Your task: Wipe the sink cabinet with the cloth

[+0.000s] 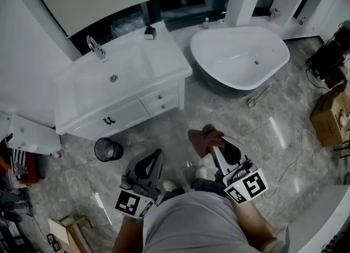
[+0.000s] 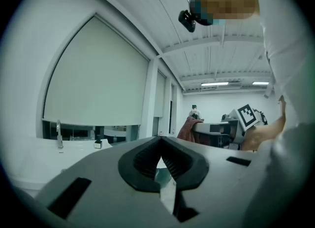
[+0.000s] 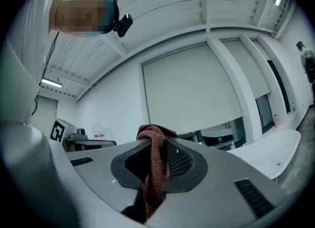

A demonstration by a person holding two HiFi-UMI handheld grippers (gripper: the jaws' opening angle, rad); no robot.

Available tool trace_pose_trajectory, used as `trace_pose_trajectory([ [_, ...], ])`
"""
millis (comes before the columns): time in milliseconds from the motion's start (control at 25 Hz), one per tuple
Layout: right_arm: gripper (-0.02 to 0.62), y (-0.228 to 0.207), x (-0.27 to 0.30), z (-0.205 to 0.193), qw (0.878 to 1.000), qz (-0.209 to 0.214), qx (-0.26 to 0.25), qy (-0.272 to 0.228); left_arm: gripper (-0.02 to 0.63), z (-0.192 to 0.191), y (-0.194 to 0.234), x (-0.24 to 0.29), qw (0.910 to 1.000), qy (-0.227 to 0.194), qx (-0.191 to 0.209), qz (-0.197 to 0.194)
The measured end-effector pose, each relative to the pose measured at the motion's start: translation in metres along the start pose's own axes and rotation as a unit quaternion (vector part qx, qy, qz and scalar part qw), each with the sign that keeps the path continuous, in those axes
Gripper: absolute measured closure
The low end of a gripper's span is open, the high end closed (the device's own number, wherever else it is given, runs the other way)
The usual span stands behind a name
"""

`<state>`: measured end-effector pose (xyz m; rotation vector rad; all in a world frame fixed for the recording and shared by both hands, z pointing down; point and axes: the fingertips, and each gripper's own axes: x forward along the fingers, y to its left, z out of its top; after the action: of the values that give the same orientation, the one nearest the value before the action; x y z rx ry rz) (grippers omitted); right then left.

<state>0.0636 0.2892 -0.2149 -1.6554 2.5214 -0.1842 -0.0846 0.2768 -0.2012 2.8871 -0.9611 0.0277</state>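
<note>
Right gripper (image 3: 156, 146) clamped on cloth (image 3: 157, 165); bunch sticks out past tips, likely to serve as wiping pad. Left gripper (image 2: 160, 146) jaws together, empty, held low. Sink cabinet (image 1: 131, 116) well ahead, not yet reached.

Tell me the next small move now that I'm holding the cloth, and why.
Probably carry the right tool forward and left toward the sink cabinet. It is shut on the cloth, but hangs over the floor, clear of the cabinet, so no wiping can begin yet.
</note>
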Motion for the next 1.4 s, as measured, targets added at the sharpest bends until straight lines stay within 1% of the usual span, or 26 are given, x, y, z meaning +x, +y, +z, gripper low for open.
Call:
trace_pose_trajectory([
  [160, 0.538, -0.012, -0.005, 0.001, 1.000, 0.000, 0.002, -0.002, 0.595, 0.002, -0.004, 0.011, 0.9999, -0.004, -0.010, 0.006],
  [440, 0.538, -0.034, -0.008, 0.002, 1.000, 0.014, 0.009, 0.000, 0.595, -0.002, -0.016, 0.031, 0.9998, 0.007, 0.000, 0.020],
  [520, 0.538, -0.045, -0.011, 0.003, 1.000, 0.020, 0.022, -0.003, 0.595, -0.004, -0.020, 0.038, 0.9996, 0.010, 0.001, 0.026],
  [680, 0.537, -0.067, -0.012, 0.001, 0.997, 0.031, 0.066, -0.010, 0.595, -0.008, -0.027, 0.051, 0.9986, 0.016, 0.002, 0.050],
  [840, 0.537, -0.079, -0.007, -0.009, 0.997, 0.043, 0.067, 0.005, 0.595, -0.014, -0.026, 0.057, 0.9966, 0.027, 0.003, 0.078],
  [960, 0.537, -0.085, 0.005, -0.015, 0.996, 0.046, 0.078, 0.009, 0.595, -0.019, -0.022, 0.059, 0.9960, 0.035, 0.000, 0.082],
  [1120, 0.537, -0.087, 0.026, -0.023, 0.995, 0.044, 0.082, 0.019, 0.595, -0.028, -0.002, 0.062, 0.9956, 0.042, -0.012, 0.083],
  [1240, 0.537, -0.087, 0.049, -0.028, 0.996, 0.033, 0.080, 0.027, 0.595, -0.031, 0.026, 0.065, 0.9958, 0.042, -0.019, 0.079],
  [1400, 0.537, -0.081, 0.085, -0.030, 0.997, 0.019, 0.061, 0.030, 0.595, -0.033, 0.068, 0.071, 0.9968, 0.043, -0.022, 0.063],
])
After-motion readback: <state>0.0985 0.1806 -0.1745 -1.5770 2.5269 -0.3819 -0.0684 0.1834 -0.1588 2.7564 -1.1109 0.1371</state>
